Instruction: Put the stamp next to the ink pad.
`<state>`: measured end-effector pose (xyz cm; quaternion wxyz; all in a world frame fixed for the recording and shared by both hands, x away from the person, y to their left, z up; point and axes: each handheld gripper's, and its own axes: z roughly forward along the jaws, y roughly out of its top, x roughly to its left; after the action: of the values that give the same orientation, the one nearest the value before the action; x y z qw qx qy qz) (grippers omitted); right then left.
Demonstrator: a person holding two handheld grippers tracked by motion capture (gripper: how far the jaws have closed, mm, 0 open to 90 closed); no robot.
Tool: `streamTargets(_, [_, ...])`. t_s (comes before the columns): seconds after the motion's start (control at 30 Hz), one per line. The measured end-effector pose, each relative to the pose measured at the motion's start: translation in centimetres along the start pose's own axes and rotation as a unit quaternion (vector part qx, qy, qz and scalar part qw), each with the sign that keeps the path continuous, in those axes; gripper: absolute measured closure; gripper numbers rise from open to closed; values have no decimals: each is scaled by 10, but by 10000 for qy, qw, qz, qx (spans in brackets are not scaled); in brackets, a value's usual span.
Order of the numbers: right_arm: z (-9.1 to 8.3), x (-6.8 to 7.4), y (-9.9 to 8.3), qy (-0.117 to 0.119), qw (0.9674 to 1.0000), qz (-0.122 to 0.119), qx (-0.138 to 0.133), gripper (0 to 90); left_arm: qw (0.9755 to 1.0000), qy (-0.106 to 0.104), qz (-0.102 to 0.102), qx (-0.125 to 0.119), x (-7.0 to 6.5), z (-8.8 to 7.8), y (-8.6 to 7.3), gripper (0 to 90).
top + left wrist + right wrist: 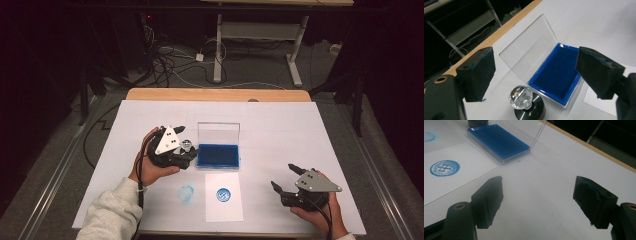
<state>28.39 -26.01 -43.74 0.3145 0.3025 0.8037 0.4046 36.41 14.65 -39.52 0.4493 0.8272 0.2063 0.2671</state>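
Observation:
A stamp with a faceted crystal knob (521, 97) on a dark round base stands upright on the white table cover, just left of the ink pad. My left gripper (536, 70) hovers over it, open, with both jaws well clear of the knob; the high view places this gripper (184, 144) beside the stamp (187, 147). The blue ink pad (218, 155) lies in a clear case whose lid (218, 132) stands upright. In front of it lies a white sheet (223, 207) bearing a round blue seal print (223, 194). My right gripper (282, 175) rests open and empty at the front right.
A smeared blue mark (187, 194) stains the table cover left of the sheet. The wooden table edge (215, 94) runs along the back. In the right gripper view the ink pad (497, 141) and seal print (444, 168) lie ahead to the left.

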Motion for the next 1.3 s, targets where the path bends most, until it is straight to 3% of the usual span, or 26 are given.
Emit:
streamTargets(0.53, [-2,0,1,-18,10000,-14,-41,243,9995,19,237,-198,-15,-22,0,161])
streamTargets(0.73, [-2,1,2,-20,10000,-8,-70,243,9988,83,338,-340,-22,-29,-2,160])
streamTargets(1.3, [-3,2,3,-13,9999,-37,-98,242,9970,372,543,-401,-39,-38,-19,160])
